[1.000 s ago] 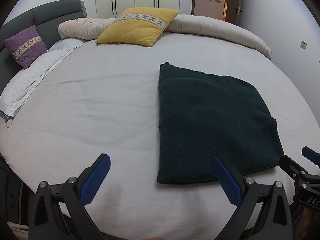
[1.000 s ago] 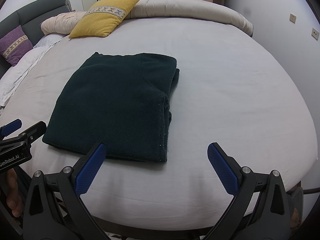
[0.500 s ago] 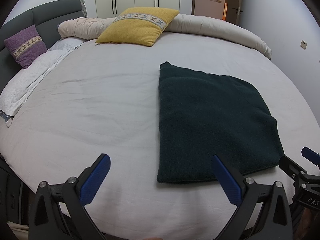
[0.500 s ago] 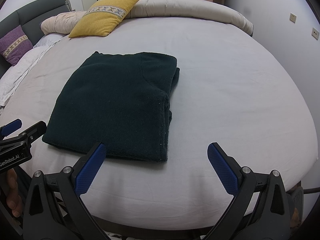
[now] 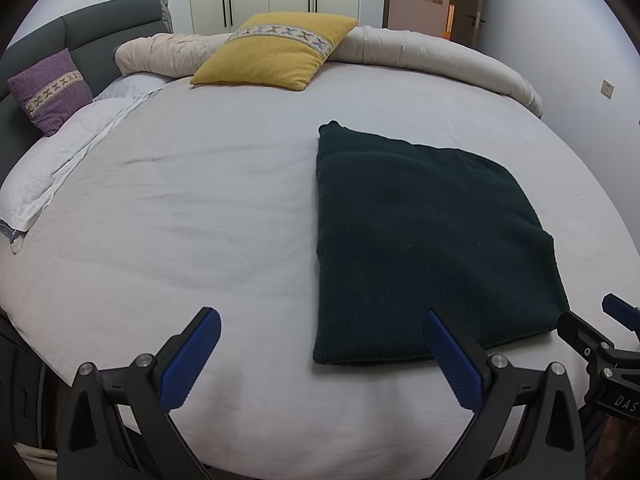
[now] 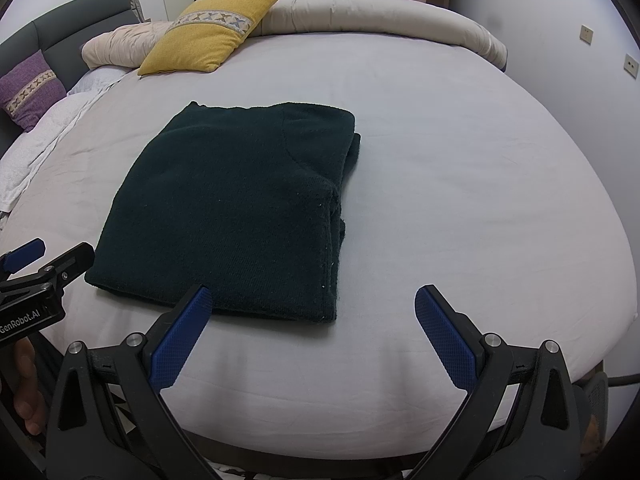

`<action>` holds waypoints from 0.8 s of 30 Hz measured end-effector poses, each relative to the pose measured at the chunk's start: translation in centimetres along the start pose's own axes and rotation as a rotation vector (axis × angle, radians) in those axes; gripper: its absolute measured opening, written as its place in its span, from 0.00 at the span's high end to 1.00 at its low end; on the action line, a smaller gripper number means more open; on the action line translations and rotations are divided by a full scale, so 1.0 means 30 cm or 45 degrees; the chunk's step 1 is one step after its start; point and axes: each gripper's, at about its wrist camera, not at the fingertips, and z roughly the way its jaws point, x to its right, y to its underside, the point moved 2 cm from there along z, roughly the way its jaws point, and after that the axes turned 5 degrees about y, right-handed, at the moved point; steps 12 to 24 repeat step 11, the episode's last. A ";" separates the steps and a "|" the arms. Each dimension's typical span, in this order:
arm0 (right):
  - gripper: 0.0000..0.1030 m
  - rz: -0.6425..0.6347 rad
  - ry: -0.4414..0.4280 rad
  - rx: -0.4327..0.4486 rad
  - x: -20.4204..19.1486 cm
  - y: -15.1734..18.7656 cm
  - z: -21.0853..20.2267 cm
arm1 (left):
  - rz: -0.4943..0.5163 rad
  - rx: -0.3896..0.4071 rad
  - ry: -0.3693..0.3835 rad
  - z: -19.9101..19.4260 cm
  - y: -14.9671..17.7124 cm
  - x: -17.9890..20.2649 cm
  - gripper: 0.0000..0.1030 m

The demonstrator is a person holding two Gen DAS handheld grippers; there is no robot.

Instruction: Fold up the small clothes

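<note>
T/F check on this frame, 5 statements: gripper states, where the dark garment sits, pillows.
1. Both grippers are open and hold nothing. True: the left gripper and right gripper each show spread fingers with only sheet between them.
2. The dark green garment lies folded flat on the bed. True.
3. The yellow pillow rests on top of the garment. False: it sits far back, against the rolled beige duvet, apart from the garment.
4. The right gripper is clamped on the garment's near edge. False: it is open, short of that edge.
5. A purple pillow leans by the grey headboard. True.
</note>
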 end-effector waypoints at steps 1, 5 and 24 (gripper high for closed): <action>0.00 -0.002 -0.002 -0.001 0.005 -0.001 0.003 | 0.000 0.000 0.000 -0.001 0.002 0.000 0.00; 0.00 -0.003 -0.003 -0.002 0.004 0.002 0.003 | -0.001 0.003 0.003 -0.002 0.002 0.000 0.00; 0.00 0.001 -0.009 -0.006 0.006 0.009 0.004 | 0.005 0.021 0.002 0.000 0.018 0.005 0.00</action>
